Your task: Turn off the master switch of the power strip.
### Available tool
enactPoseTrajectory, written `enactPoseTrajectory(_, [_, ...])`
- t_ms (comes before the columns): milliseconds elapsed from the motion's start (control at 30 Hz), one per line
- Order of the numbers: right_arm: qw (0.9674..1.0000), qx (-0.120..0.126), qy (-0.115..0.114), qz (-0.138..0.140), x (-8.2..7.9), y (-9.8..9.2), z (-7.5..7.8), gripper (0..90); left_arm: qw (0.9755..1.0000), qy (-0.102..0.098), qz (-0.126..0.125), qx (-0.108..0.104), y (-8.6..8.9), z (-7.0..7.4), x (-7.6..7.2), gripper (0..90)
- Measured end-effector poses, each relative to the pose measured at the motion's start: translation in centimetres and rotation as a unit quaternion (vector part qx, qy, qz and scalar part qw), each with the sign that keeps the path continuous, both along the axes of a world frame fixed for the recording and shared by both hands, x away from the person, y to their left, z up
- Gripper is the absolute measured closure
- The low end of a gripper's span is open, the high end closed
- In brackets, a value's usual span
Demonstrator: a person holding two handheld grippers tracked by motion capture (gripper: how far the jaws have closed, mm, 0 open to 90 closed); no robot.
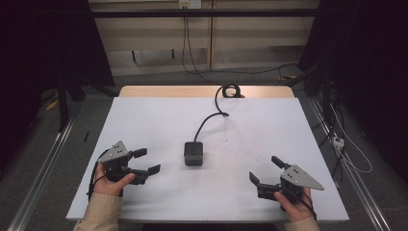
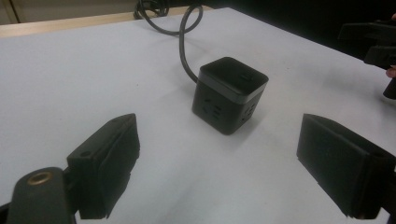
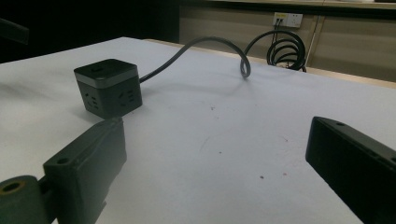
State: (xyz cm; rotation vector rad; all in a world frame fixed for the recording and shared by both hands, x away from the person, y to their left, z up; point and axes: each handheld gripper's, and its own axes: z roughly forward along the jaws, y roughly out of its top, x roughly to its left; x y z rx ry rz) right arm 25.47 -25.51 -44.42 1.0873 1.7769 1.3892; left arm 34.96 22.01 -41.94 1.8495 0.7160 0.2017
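Two handheld grippers flank a black cube power socket on a white table.

The cube power socket [image 1: 194,153] sits mid-table, its cable [image 1: 208,120] running away to a coil at the far edge. The left gripper [image 1: 146,161] lies left of the cube, the right gripper [image 1: 266,170] to its right; both have jaws spread wide, holding nothing.

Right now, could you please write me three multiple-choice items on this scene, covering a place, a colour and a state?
1. Where does the cube socket block sit?
A. between the two grippers
B. at the table's far right corner
C. on the floor

2. What colour is the sheet covering the table?
A. red
B. white
C. green

3. How do the left gripper and right gripper stand?
A. both shut
B. both open, holding nothing
C. one grips the cable

Answers: 1 A, the high view shows it mid-table; 2 B, it looks white; 3 B, jaws are spread apart.
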Motion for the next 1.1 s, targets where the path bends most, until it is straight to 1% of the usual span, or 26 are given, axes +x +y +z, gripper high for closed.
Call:
enactPoseTrajectory(33, [1.0, 0.0, 0.0, 0.0, 0.0, 0.0, 0.0, 4.8, 1.0, -0.001, 0.003, 0.0, 0.1, 0.0, -0.1, 12.5])
enactPoseTrajectory(167, [1.0, -0.001, 0.0, 0.0, 0.0, 0.0, 0.0, 4.8, 1.0, -0.002, 0.005, 0.003, 0.4, -0.2, -0.2, 12.2])
enactPoseTrajectory(300, [1.0, -0.001, 0.0, 0.0, 0.0, 0.0, 0.0, 4.8, 1.0, -0.003, 0.006, 0.001, 0.8, -0.2, -0.3, 12.0])
enactPoseTrajectory(433, [1.0, 0.0, 0.0, -0.001, 0.0, 0.0, 0.0, 4.8, 0.9999, -0.002, 0.012, 0.005, 1.1, -0.4, -0.4, 12.0])
enactPoseTrajectory(467, [1.0, 0.0, 0.0, -0.001, 0.0, 0.0, 0.0, 4.8, 0.9999, -0.004, 0.01, 0.004, 1.3, -0.4, -0.4, 12.0])
enactPoseTrajectory(500, [1.0, 0.0, 0.0, -0.002, 0.0, 0.0, 0.0, 4.8, 0.9999, -0.003, 0.015, 0.006, 1.3, -0.4, -0.5, 12.0])
enactPoseTrajectory(567, [1.0, -0.001, 0.001, -0.001, 0.0, 0.0, 0.0, 4.8, 0.9999, -0.003, 0.015, 0.004, 1.5, -0.5, -0.5, 12.0])
enactPoseTrajectory(600, [1.0, 0.0, 0.001, -0.002, 0.0, 0.0, 0.0, 4.8, 0.9998, -0.003, 0.018, 0.005, 1.6, -0.5, -0.6, 12.0])
enactPoseTrajectory(867, [1.0, -0.002, 0.002, -0.001, 0.0, 0.0, 0.0, 4.8, 0.9998, 0.001, 0.017, 0.007, 2.1, -0.8, -0.8, 12.0])
enactPoseTrajectory(1033, [1.0, -0.001, 0.002, -0.002, 0.0, 0.0, -0.1, 4.8, 0.9996, -0.006, 0.025, 0.007, 2.3, -0.9, -1.0, 12.0])
enactPoseTrajectory(1067, [1.0, -0.001, 0.002, -0.002, 0.0, 0.0, -0.1, 4.8, 0.9998, -0.004, 0.018, 0.004, 2.4, -0.9, -0.9, 11.9])
enactPoseTrajectory(1100, [1.0, -0.001, 0.002, -0.003, 0.0, 0.0, -0.1, 4.8, 0.9996, -0.005, 0.025, 0.009, 2.4, -0.9, -1.0, 11.8])
